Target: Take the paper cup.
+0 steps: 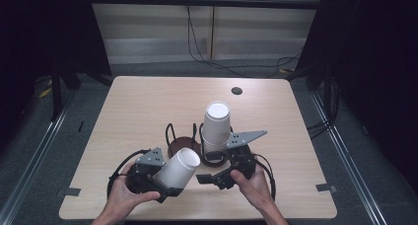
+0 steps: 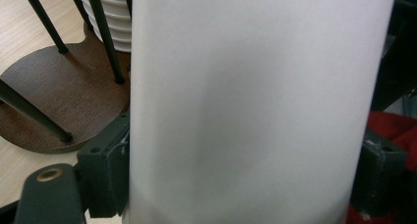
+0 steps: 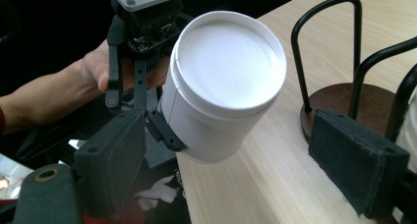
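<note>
High view: the left gripper (image 1: 170, 183) clamps a white paper cup (image 1: 178, 168), tilted bottom-up, just in front of the left dark wooden holder (image 1: 183, 145) and near the table's (image 1: 148, 101) front edge. The cup stack (image 1: 216, 126) stands in the holder just right of it. The right gripper (image 1: 213, 178), jaws apart and empty, sits right of the cup. Behind the holder the tabletop is bare.
</note>
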Tool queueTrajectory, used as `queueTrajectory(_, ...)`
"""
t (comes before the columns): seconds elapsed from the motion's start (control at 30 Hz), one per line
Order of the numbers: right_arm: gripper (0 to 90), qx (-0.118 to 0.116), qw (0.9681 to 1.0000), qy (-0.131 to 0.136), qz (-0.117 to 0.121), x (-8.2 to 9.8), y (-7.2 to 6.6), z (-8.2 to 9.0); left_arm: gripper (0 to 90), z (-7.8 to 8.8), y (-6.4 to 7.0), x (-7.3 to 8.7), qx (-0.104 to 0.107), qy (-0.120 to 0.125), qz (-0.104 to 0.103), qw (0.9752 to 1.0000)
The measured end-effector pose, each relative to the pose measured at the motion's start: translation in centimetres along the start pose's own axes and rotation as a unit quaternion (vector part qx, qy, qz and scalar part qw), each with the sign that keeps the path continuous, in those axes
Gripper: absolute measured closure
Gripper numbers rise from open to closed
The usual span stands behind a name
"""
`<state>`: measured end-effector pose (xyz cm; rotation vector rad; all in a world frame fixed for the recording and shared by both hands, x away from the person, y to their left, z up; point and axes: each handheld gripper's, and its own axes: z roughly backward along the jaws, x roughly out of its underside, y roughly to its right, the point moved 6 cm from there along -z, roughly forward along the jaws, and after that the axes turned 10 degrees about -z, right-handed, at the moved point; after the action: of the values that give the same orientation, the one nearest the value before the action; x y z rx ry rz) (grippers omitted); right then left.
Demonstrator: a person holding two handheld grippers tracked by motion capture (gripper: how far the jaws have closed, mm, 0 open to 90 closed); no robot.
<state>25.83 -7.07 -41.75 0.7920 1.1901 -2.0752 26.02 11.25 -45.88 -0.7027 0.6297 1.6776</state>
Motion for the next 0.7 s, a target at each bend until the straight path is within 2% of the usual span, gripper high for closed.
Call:
queueTrajectory(0.1,14.8,0.006,0.9999,-0.003,0.011,0.0,0.0,0.2,16.0,0.3,-0.1,-0.6,-0.001,0.004,-0.01,0.9999)
queueTrajectory(0.17,16.1,0.028,0.9993,0.014,0.019,-0.3,0.2,0.5,16.1,0.3,-0.2,-1.0,0.002,-0.008,-0.02,0.9998)
queueTrajectory(0.2,16.2,0.018,0.9996,0.009,0.019,-0.3,0.2,0.6,16.1,0.3,-0.3,-1.1,0.006,-0.018,-0.03,0.9994)
queueTrajectory(0.23,16.2,0.013,0.9997,0.005,0.019,-0.2,0.1,0.7,16.1,0.3,-0.4,-1.2,0.007,-0.02,-0.029,0.9994)
queueTrajectory(0.3,16.0,0.018,0.9996,-0.001,0.023,-0.2,0.2,0.7,16.0,0.5,-0.4,-1.4,0.013,-0.036,-0.04,0.9985)
queueTrajectory(0.47,14.6,0.028,0.9989,-0.026,0.028,0.1,0.6,0.9,16.1,1.1,-0.6,-1.6,0.004,-0.056,-0.045,0.9974)
queueTrajectory(0.53,14.6,0.031,0.9983,-0.039,0.031,0.2,0.8,1.0,16.1,1.0,-0.7,-1.5,0.0,-0.074,-0.051,0.996)
queueTrajectory(0.63,14.5,0.032,0.9976,-0.049,0.037,0.2,1.0,1.0,16.4,0.5,-0.9,-1.5,-0.008,-0.085,-0.049,0.9951)
queueTrajectory(0.7,14.5,0.037,0.997,-0.057,0.038,0.3,1.3,0.9,16.3,0.2,-1.0,-1.4,-0.002,-0.093,-0.055,0.9941)
